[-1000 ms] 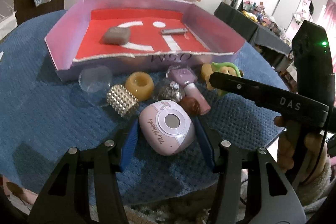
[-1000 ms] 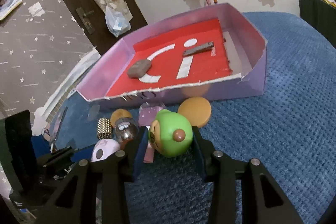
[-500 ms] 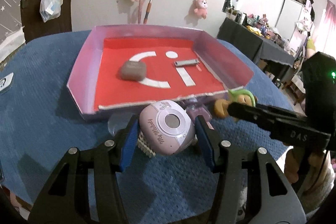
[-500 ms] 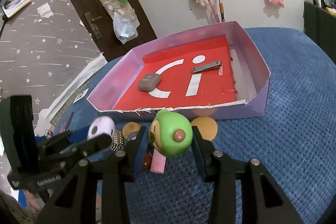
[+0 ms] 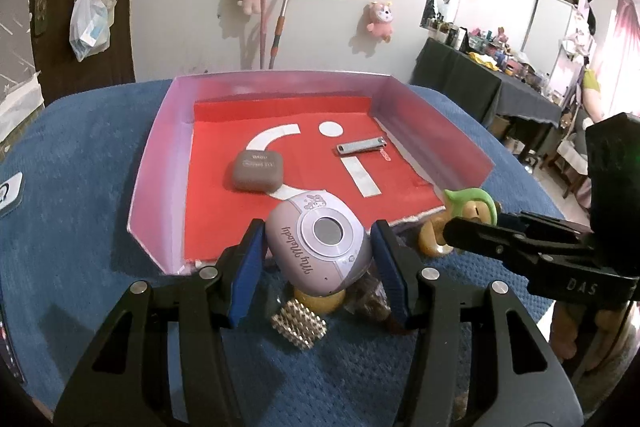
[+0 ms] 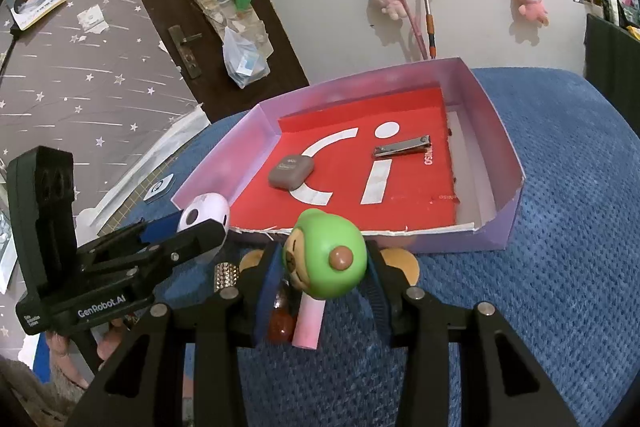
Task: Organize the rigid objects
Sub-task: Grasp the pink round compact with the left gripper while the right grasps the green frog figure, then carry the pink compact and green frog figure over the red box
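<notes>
The pink camera toy [image 5: 318, 245], a smooth rounded plastic shell that looks light, stiff and slippery, hangs just short of the box's [image 5: 158, 155] near wall, pinched across its sides by the left gripper [image 5: 316, 263], while the right gripper [image 6: 326, 279] clamps the green figurine [image 6: 326, 259] likewise.

Left tool [image 5: 316, 259] lifted the pink camera [image 5: 318, 241] to the tray [image 5: 160, 163] (front edge); right tool [image 6: 324, 275] raised the green toy [image 6: 326, 253].
</notes>
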Motion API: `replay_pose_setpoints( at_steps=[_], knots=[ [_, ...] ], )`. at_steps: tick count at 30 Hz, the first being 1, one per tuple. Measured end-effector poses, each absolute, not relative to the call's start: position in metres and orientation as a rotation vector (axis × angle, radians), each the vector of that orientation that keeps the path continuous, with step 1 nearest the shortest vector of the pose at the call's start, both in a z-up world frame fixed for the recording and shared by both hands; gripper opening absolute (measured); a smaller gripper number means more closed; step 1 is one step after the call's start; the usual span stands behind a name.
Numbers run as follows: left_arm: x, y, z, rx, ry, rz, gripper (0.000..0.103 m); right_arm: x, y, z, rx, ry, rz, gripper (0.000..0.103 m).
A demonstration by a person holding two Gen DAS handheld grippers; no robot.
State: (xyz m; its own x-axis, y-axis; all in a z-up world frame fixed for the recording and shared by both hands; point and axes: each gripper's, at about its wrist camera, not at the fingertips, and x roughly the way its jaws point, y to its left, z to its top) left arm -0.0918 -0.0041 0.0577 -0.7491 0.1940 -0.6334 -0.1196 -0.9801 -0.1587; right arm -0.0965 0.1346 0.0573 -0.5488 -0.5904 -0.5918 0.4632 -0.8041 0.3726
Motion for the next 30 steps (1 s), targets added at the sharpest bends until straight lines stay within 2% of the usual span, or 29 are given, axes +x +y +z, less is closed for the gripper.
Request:
replay_pose_setpoints(
  at_steps=[16, 30],
  knots=[
    [-0.135, -0.028, 0.062, -1.055, -0.178, 2.728, 0.051, -0.129, 0.131, 0.075, 0.946, -0.150, -2.358, 0.044],
    [-0.164, -0.024, 0.041, -1.188, -0.129, 2.676, 0.051, -0.164, 0.117, 0.060, 1.044, -0.083, -2.343, 0.044]
  ],
)
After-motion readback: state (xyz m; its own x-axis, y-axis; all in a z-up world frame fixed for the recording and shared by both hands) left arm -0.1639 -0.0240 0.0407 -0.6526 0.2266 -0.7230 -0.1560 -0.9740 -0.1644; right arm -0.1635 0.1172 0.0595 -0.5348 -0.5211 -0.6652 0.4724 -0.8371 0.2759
